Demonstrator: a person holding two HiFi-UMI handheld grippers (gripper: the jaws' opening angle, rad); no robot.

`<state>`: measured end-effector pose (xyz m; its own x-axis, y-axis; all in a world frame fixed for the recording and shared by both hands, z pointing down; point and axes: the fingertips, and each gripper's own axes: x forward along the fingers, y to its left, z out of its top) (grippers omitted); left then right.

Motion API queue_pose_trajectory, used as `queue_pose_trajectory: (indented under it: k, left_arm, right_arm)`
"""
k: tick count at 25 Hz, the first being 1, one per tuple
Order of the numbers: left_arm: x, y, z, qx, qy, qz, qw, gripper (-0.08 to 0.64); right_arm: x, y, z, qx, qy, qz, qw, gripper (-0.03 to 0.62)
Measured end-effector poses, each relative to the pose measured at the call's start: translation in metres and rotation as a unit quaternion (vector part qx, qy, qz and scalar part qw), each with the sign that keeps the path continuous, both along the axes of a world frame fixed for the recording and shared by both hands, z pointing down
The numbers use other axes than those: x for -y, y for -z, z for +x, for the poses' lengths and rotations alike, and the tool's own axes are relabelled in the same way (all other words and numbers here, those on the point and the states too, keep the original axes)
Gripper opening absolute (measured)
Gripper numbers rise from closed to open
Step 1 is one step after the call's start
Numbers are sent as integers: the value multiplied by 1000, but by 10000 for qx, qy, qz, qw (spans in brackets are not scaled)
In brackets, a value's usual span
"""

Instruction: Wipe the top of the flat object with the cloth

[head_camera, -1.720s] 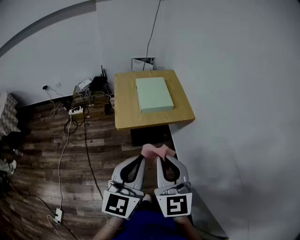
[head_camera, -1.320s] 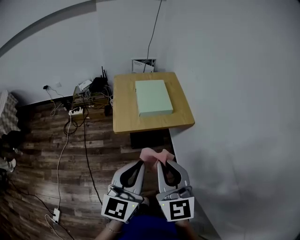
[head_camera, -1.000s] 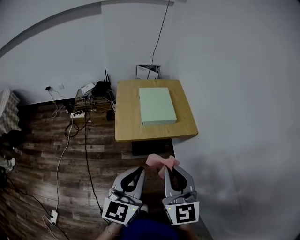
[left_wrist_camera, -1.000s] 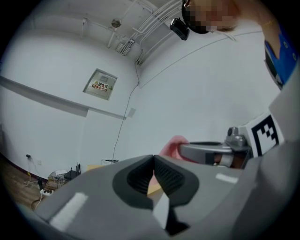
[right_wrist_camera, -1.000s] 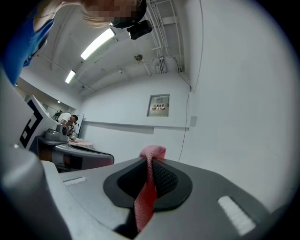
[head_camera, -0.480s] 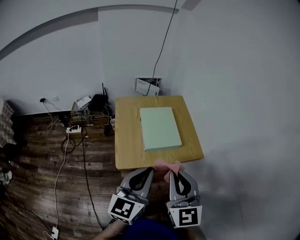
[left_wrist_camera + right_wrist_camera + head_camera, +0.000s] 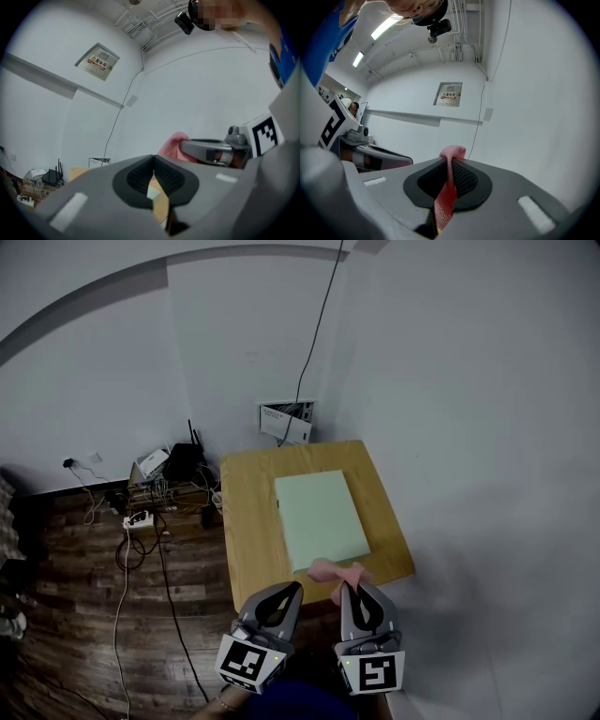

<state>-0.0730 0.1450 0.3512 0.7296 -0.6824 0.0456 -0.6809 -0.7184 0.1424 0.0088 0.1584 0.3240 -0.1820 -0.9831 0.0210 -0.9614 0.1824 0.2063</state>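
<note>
Over the tabletop's [image 7: 246, 521] near edge, the right gripper [image 7: 350, 586] pinches the pink cloth [image 7: 335, 571]. It looks soft, light and floppy, so a bunched grip suits it. The left gripper [image 7: 298, 585] is closed on nothing. The flat object [image 7: 319, 518] lies mid-table, reaching toward that near edge.

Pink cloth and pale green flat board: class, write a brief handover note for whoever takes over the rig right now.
Tools: left tool shut, empty; right tool shut on the pink cloth.
Things: the pale green flat board lies on the square wooden table; the cloth hangs at the board's near edge.
Done: cloth gripped, at the board.
Left: lower the cloth and wipe the board's top; no contact visible yet.
</note>
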Motion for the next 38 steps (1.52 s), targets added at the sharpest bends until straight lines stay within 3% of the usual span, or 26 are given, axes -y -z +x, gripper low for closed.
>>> queue_pose_trajectory:
  k: [8, 13, 18, 27, 32, 38]
  left_arm:
    - [52, -14, 3, 134, 269, -137, 9995, 3]
    - [96, -20, 16, 215, 632, -137, 9977, 3]
    - [136, -21, 30, 326, 1049, -126, 9939, 3]
    - [180, -45, 44, 483, 1705, -181, 9840, 3]
    - [204, -60, 37, 665, 1898, -248, 9792, 3]
    - [228, -91, 26, 791, 1759, -592, 9794, 3]
  right_arm:
    - [63, -6, 14, -267, 145, -98, 9995, 23]
    - [116, -10, 29, -228, 500, -131, 9984, 23]
    - [159, -15, 46, -483, 985, -302, 9935, 23]
    - [216, -44, 71, -631, 1618, -595, 9830, 23]
    - [241, -57, 68, -549, 1631, -741, 9823, 23]
    - [264, -74, 51, -412, 1373, -850, 9860, 23]
